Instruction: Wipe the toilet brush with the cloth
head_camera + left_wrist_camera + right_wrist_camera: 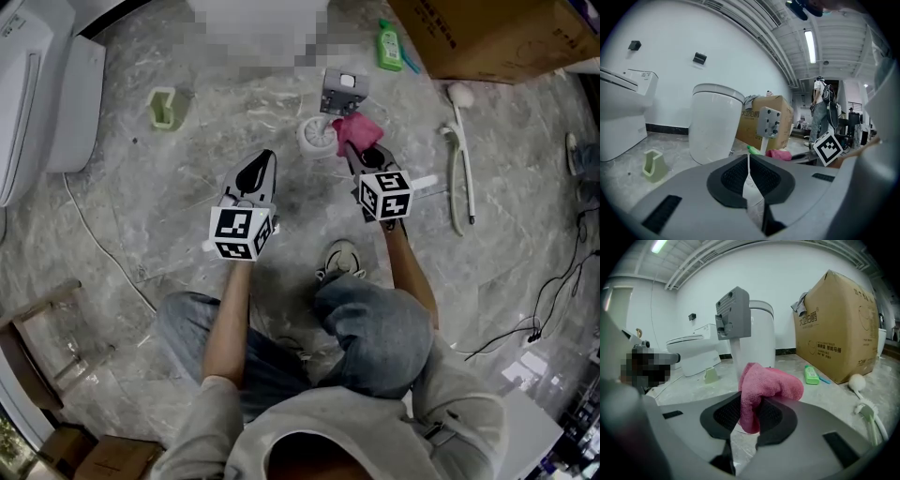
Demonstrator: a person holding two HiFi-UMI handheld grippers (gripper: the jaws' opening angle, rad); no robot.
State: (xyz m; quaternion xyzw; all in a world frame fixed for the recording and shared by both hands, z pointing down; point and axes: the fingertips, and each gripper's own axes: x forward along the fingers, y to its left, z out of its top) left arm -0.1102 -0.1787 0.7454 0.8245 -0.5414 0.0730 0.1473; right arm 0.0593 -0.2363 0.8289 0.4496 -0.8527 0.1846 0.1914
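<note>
The toilet brush stands upright in a white round holder [317, 137] on the marble floor, and its grey block handle [343, 91] points up. That handle [733, 315] rises just beyond my right gripper [352, 150], which is shut on a pink cloth [359, 128]. The cloth [771, 383] bunches over the jaws, close beside the brush stem. My left gripper [265, 159] hovers left of the holder, shut with nothing in it. From the left gripper view [748, 161] the handle [768, 123] and the cloth [778, 153] lie ahead to the right.
A white long-handled tool with a hose [459, 159] lies on the floor at right. A cardboard box [497, 33] and a green bottle [389, 45] sit at the back. A small green holder [164, 108], a toilet [37, 84] and a floor cable [103, 253] are at left.
</note>
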